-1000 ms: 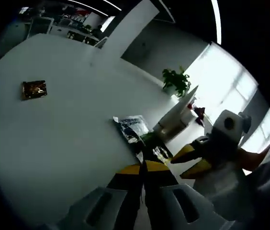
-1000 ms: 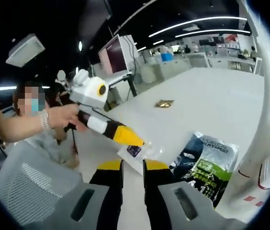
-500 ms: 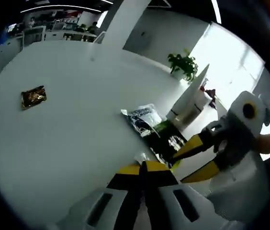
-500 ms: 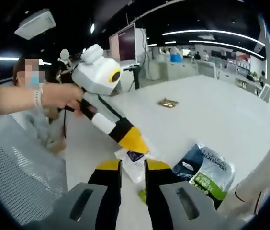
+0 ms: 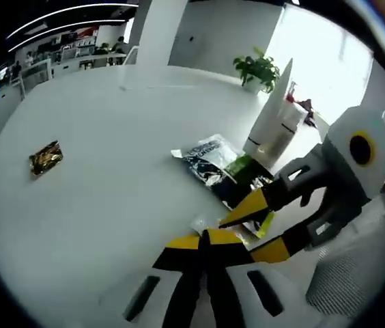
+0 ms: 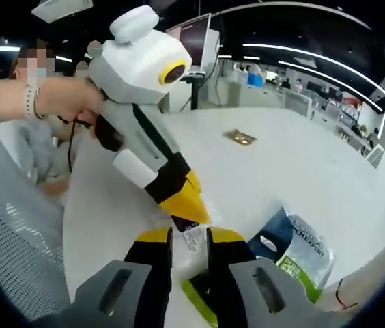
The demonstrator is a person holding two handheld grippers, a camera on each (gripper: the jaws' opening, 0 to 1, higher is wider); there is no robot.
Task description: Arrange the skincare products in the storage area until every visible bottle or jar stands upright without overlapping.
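Change since a second ago: both grippers stand closer to the dark sachet pack and lower over the tabletop; the packs themselves lie where they did.
Left gripper: fingers pressed together, nothing between them; tips just short of the small clear sachet.
Right gripper: fingers a narrow gap apart, empty; seen from the left gripper view its yellow tips sit over the near end of the dark sachet pack.
Meaning for task: my reading is an approach, not a grasp; nothing is lifted or stood up.
Task things: dark sachet pack lies flat; a green-edged pack lies flat against its near end; the small clear sachet just beside that; a gold sachet well apart from the dark sachet pack, across the tabletop.
Containers: a white cone-topped stand beyond the dark sachet pack; contents cannot be told. No bottle or jar identifiable.
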